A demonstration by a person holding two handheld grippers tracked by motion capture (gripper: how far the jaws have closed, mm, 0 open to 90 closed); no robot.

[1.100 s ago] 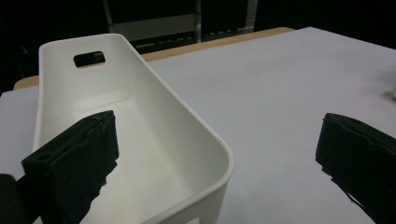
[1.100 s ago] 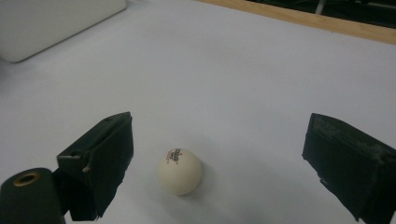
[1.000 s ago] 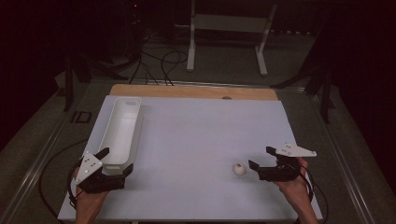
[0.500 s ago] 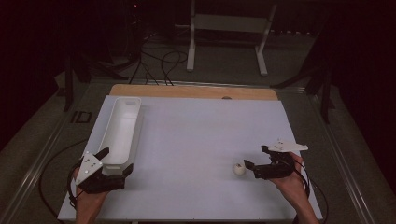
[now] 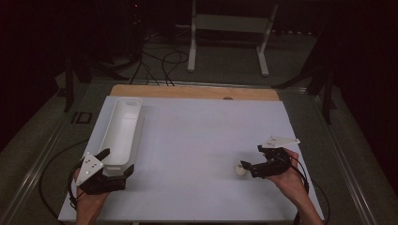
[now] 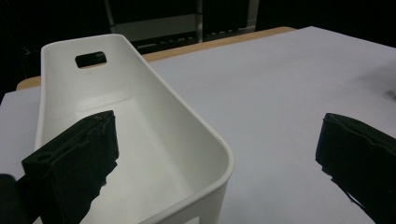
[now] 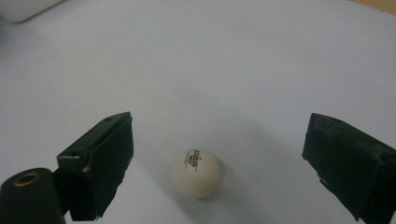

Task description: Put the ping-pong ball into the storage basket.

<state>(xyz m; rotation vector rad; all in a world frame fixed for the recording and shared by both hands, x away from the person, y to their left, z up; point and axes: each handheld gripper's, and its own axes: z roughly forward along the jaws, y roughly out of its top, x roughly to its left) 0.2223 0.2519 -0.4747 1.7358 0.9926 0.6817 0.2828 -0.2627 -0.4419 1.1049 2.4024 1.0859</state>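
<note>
A white ping-pong ball [image 5: 241, 170] with red print lies on the white table, near the front right. In the right gripper view the ball [image 7: 196, 172] rests between the wide-apart jaws of my right gripper [image 7: 219, 140], touching neither. In the high view my right gripper [image 5: 252, 158] is open just right of the ball. A long white bin [image 5: 121, 131] with handle slots stands at the left. My left gripper [image 5: 117, 161] is open across its near end. In the left gripper view one jaw is inside the bin [image 6: 140, 121], and the other jaw of the left gripper [image 6: 219, 154] is outside over the table.
The white table top [image 5: 202, 131] has a wooden strip [image 5: 187, 91] along its far edge. Cables trail from both grippers off the front edge. A metal stand [image 5: 225, 28] and floor cables lie beyond the table in the dark.
My right gripper has moved left toward the ball, so the ball now lies between its jaws. The ball, the bin and the left gripper have stayed put.
</note>
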